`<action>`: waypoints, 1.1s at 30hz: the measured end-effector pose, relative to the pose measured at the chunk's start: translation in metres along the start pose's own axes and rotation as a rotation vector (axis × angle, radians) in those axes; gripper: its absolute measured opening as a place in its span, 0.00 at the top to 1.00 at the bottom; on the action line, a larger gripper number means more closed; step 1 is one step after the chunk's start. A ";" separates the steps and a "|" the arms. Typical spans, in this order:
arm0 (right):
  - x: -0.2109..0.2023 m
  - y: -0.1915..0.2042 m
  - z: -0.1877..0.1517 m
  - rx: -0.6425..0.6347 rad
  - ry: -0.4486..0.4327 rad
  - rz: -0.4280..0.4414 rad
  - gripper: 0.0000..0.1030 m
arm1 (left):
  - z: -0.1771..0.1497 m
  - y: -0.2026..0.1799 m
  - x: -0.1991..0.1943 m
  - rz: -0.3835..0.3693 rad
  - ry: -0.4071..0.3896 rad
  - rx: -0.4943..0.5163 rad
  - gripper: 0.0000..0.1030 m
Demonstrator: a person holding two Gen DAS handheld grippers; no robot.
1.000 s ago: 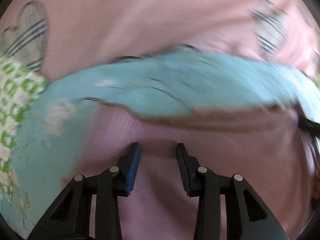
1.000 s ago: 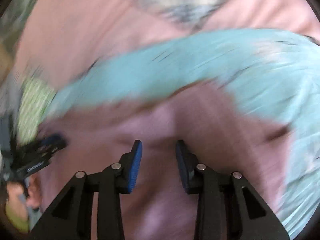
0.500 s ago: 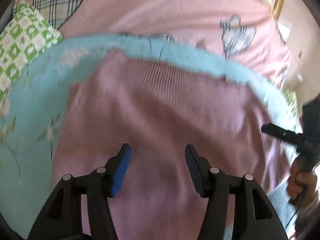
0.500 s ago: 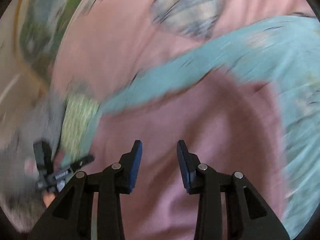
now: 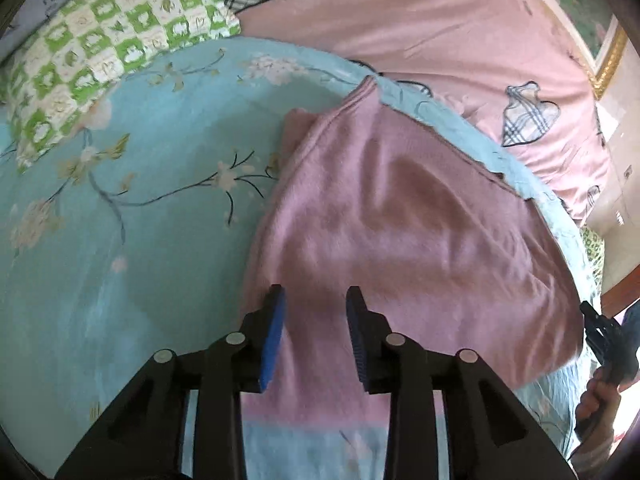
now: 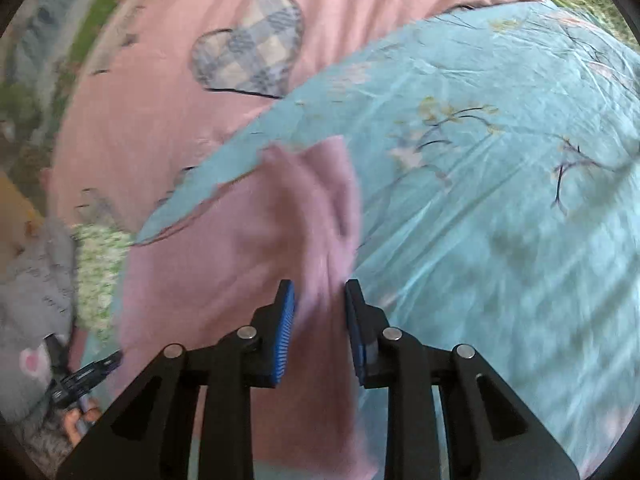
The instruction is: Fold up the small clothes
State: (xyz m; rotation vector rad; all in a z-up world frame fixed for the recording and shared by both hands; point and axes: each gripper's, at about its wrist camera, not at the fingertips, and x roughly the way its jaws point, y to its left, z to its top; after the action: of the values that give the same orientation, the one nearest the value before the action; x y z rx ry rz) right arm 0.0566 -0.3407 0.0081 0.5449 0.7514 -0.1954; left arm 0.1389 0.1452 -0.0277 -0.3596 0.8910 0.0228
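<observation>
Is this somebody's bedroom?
Probably yes. The pink garment lies on a blue flowered sheet spread over a pink bedcover with plaid hearts, and a green checked pillow sits beside it.

You were in a bedroom at home, working right on the bed: pink duvet [image 5: 460, 32] with plaid hearts [image 6: 250, 42], a teal floral sheet [image 5: 140, 200] spread on top, a green checked pillow [image 5: 100, 52], and a gold-framed picture [image 5: 610, 56] off to the side.
</observation>
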 end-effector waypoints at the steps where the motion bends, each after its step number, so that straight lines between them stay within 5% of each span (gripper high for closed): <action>1: -0.007 0.008 -0.008 -0.026 -0.012 0.015 0.73 | -0.004 -0.002 -0.009 0.001 -0.011 0.000 0.55; 12: -0.016 0.065 -0.068 -0.196 0.034 0.134 0.69 | -0.068 -0.037 -0.042 -0.096 0.036 -0.048 0.47; 15: -0.005 0.052 -0.065 -0.156 0.049 0.082 0.69 | -0.078 -0.036 -0.038 -0.099 0.062 -0.064 0.47; 18: 0.004 0.011 -0.061 -0.017 0.090 -0.069 0.72 | -0.081 -0.032 -0.035 -0.099 0.073 -0.083 0.46; 23: -0.021 -0.002 -0.062 0.043 -0.027 -0.044 0.73 | -0.080 -0.016 -0.032 -0.099 0.063 -0.169 0.36; 27: -0.033 0.015 -0.070 -0.015 -0.106 0.109 0.73 | -0.080 0.003 -0.026 -0.158 0.066 -0.285 0.34; 33: -0.018 0.032 -0.085 -0.107 -0.075 0.228 0.72 | -0.071 0.013 -0.017 -0.163 0.044 -0.350 0.33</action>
State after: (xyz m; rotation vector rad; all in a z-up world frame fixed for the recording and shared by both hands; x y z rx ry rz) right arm 0.0046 -0.2684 -0.0172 0.5140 0.6180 0.0362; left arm 0.0719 0.1367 -0.0591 -0.7605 0.8991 0.0202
